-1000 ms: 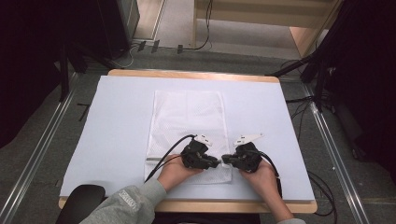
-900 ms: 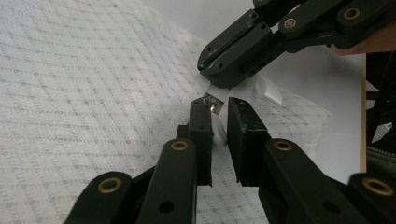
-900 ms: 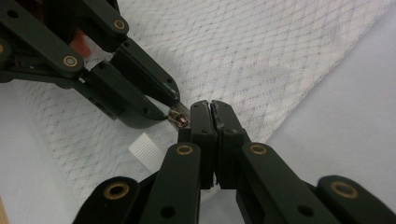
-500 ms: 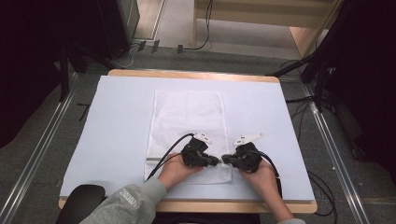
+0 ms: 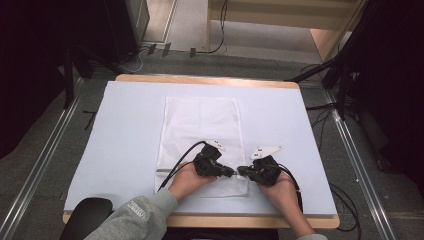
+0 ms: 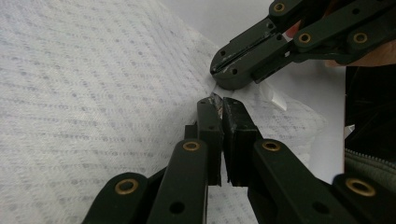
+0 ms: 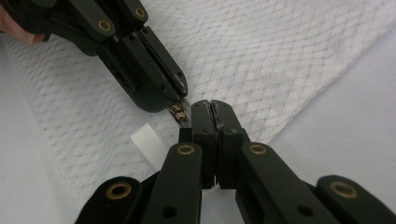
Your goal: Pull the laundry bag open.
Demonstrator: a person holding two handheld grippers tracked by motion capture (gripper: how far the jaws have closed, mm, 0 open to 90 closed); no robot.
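A pale covered table (image 5: 125, 150) in a dim workroom: a white mesh bag (image 5: 200, 120) lies flat, stretching away ahead of my tongs, its near hem right under both tips. My left tongs (image 5: 232, 172) are clamped together on the small brass zip pull (image 7: 177, 112). My right tongs (image 5: 240, 173), tip to tip with them, are pinched shut on the bag's edge just beside it. A ribbed white tab (image 7: 148, 142) sits close by. The mesh looks light, limp and quick to bunch (it will drag along if unanchored), so I judge the metal pull the one firm hold, with the cloth gripped close beside it.
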